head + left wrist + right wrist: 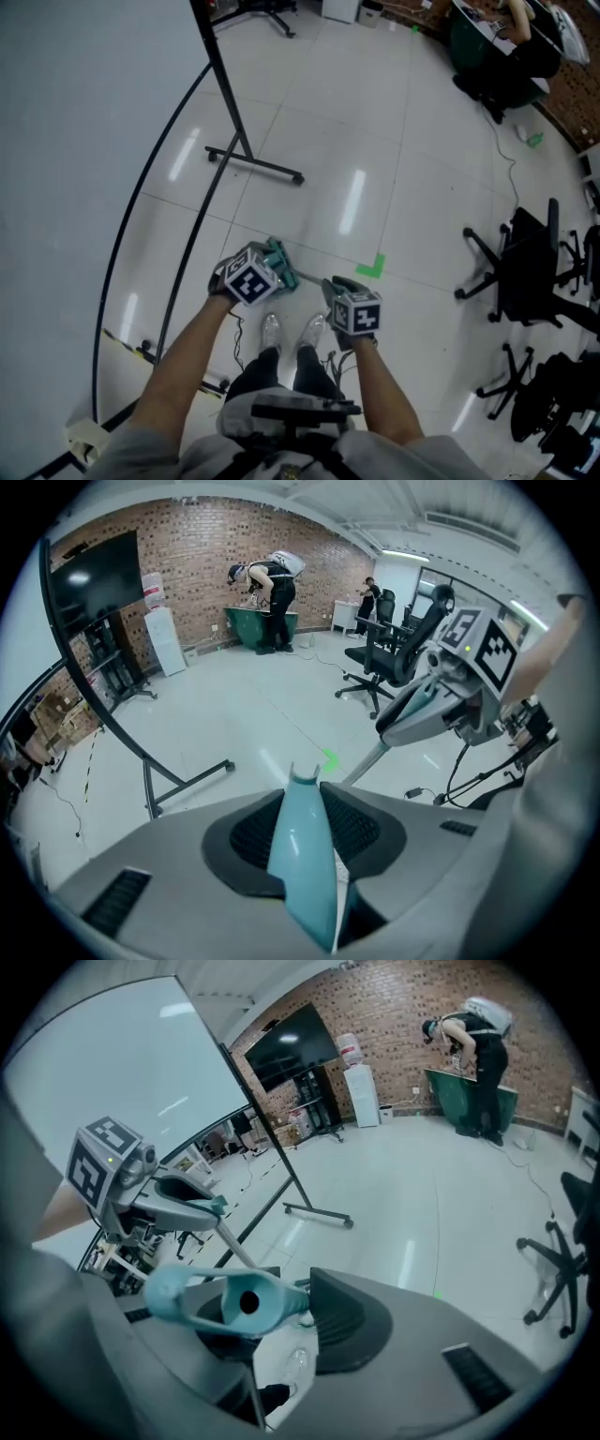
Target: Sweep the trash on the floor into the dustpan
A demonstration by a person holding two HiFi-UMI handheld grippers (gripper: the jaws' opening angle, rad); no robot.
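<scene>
My left gripper is shut on a pale teal handle that runs up between its jaws. My right gripper is shut on a second teal handle, whose end has a round hole and a hanging loop. In the left gripper view the right gripper shows at upper right, and a grey pole slants down from it. The right gripper view has the left gripper at left with its own pole. No broom head, dustpan tray or trash is in view.
A black wheeled stand and a white curved screen are at the left. Office chairs stand at the right. A green tape mark lies on the floor ahead. A person bends over a green table far off.
</scene>
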